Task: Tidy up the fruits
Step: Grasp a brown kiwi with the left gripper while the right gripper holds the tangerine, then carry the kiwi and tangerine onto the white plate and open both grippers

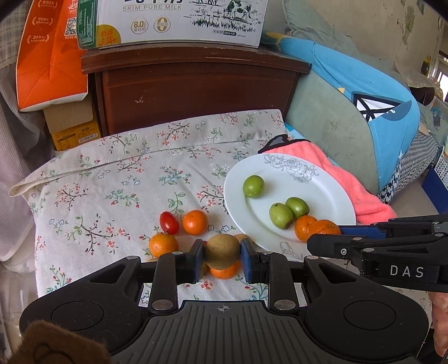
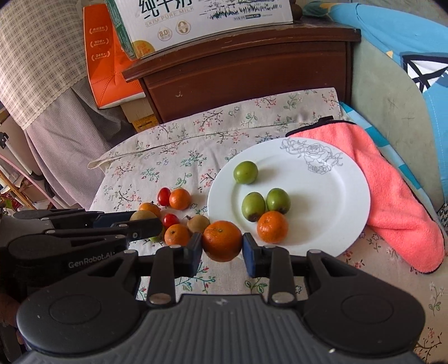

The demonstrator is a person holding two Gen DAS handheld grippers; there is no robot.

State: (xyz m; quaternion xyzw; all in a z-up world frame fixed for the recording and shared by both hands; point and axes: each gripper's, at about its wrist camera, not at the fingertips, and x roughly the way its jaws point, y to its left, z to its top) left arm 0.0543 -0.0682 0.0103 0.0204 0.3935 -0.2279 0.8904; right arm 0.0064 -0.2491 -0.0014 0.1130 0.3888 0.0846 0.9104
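Observation:
My left gripper (image 1: 222, 255) is shut on a brownish-green kiwi (image 1: 222, 251), held just above the floral cloth. My right gripper (image 2: 222, 246) is shut on an orange (image 2: 222, 240) at the near rim of the white plate (image 2: 322, 201). On the plate lie three green fruits (image 2: 253, 206) and one orange (image 2: 272, 226). Loose on the cloth left of the plate are several oranges (image 2: 179, 198), two cherry tomatoes (image 2: 164, 196) and another kiwi (image 2: 198, 223). In the left wrist view the right gripper (image 1: 324, 235) reaches in from the right over the plate (image 1: 316, 196).
A pink towel (image 2: 392, 196) lies right of the plate, with blue and green cushions (image 1: 350, 92) behind it. A dark wooden nightstand (image 1: 193, 92) stands behind the cloth with a milk carton (image 1: 179, 22) on top. An orange box (image 1: 47, 56) leans at its left.

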